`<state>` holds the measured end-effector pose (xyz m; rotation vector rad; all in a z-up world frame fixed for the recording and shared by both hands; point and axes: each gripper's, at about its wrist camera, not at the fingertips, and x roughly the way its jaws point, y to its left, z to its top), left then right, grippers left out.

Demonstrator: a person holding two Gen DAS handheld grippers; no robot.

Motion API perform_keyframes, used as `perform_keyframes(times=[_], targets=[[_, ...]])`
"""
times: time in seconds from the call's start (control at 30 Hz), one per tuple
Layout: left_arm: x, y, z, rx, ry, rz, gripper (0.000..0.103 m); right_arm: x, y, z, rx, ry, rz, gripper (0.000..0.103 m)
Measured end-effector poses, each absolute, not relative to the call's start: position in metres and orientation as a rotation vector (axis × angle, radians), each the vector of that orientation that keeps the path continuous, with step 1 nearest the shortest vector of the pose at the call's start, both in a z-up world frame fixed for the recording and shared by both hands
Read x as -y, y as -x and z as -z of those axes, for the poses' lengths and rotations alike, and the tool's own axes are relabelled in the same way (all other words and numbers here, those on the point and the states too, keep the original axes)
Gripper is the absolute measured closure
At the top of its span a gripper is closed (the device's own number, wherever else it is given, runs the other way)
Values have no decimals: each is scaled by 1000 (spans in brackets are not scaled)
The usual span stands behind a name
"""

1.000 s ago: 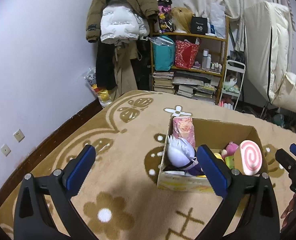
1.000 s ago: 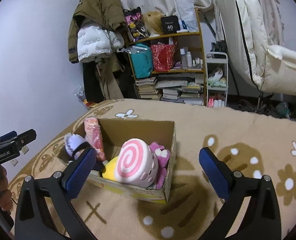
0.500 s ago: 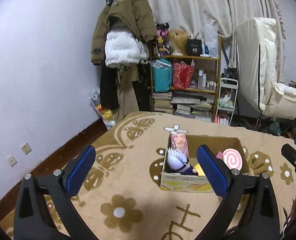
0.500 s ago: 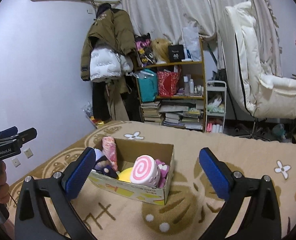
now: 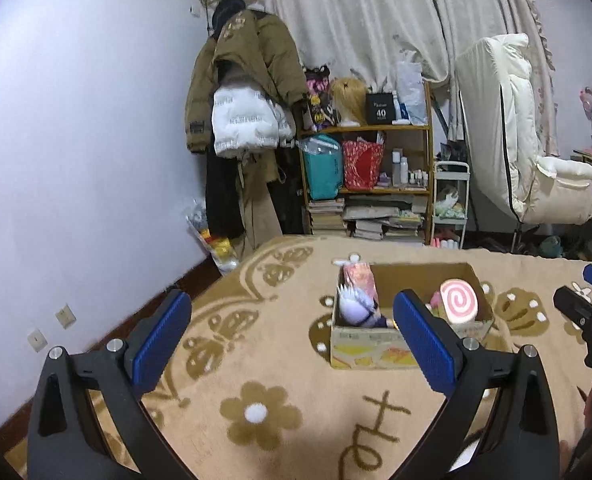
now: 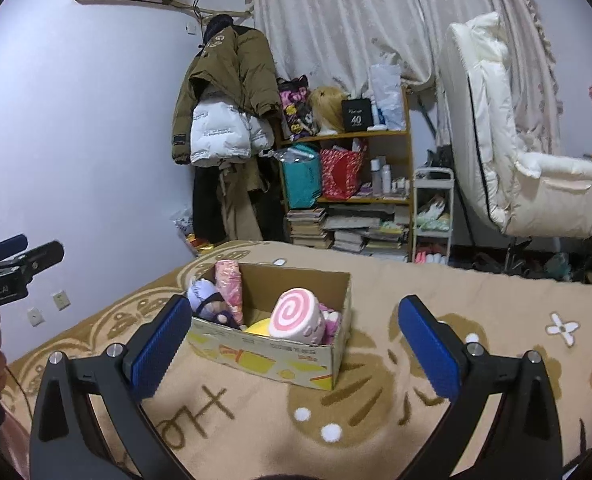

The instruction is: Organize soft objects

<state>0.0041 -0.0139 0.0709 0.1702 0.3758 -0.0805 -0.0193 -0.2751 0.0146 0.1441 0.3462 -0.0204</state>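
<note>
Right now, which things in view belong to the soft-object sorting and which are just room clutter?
Job:
cardboard box
pink swirl plush
purple-haired doll
pink patterned plush
yellow plush
left gripper and right gripper, both open

Clutter:
hanging coats
bookshelf
white chair

Cluttered bookshelf (image 6: 348, 184) beside hung coats (image 6: 224, 96), curtained wall.

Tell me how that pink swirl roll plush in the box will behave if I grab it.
The pink swirl roll plush looks stuffed, so it will probably squash between the fingers rather than resist. Probably light for its bulk. It sits atop the other toys in the cardboard box, above the rim, so it should lift out freely; its round body might roll if dropped.
</note>
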Motion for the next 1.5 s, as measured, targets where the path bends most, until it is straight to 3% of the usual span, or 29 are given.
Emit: perform_keyframes(times=[0.53, 1.5], targets=[[-2, -21, -11, -460, -106, 76, 3, 280, 11, 20, -376, -153, 27, 0], [13, -26, 0, -486, -152, 85, 3, 280, 6, 25, -396, -150, 27, 0]])
